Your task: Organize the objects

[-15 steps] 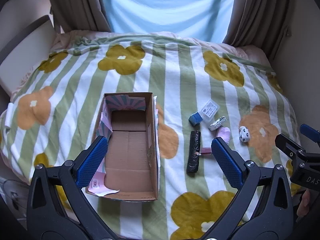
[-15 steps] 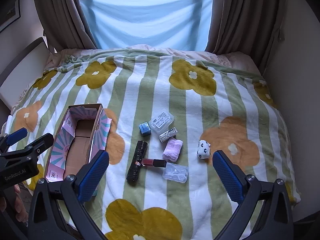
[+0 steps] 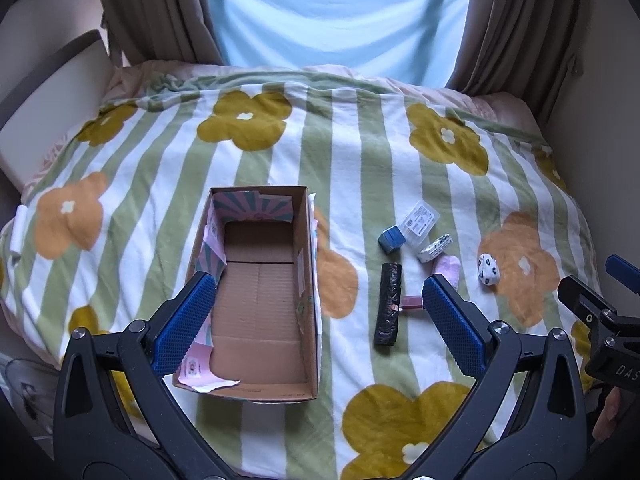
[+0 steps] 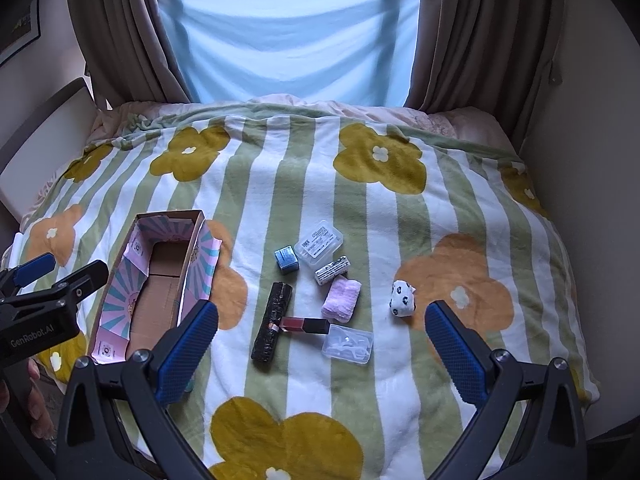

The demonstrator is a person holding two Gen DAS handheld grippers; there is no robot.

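1. Left wrist view: left gripper (image 3: 320, 312) hangs over the bed w/ jaws spread as wide as they go, nothing btwn the blue pads (image 3: 185, 322).
2. Open cardboard box (image 3: 256, 300) lies on the striped flower blanket (image 3: 360, 152), directly under/ahead of the left pad; inside shows bare cardboard, pink-teal printed flaps folded in.
3. Right of box, well apart: black bar (image 3: 388, 304), blue cube (image 3: 391, 238), clear labelled case (image 3: 420, 219), small white printed box (image 3: 434, 247), pink cloth (image 3: 448, 269) partly hidden by the right pad, black-spotted white pouch (image 3: 489, 269).
4. Right gripper (image 3: 600, 308) shows at the right edge, seen side-on.
5. Right wrist view: right gripper (image 4: 320, 348) also fully open, empty; items lie on the blanket beyond and btwn its pads, none touched.
6. Same box (image 4: 156, 280) sits at left, by the left pad.
7. Red lipstick (image 4: 305, 325) touches the black bar (image 4: 273, 322); clear plastic tray (image 4: 348, 345) just beside the lipstick's dark cap.
8. Pink cloth (image 4: 342, 298) just above the tray; spotted pouch (image 4: 402, 298) apart at right.
9. Left gripper (image 4: 52, 280) enters at the left edge, a hand (image 4: 38, 396) below it.
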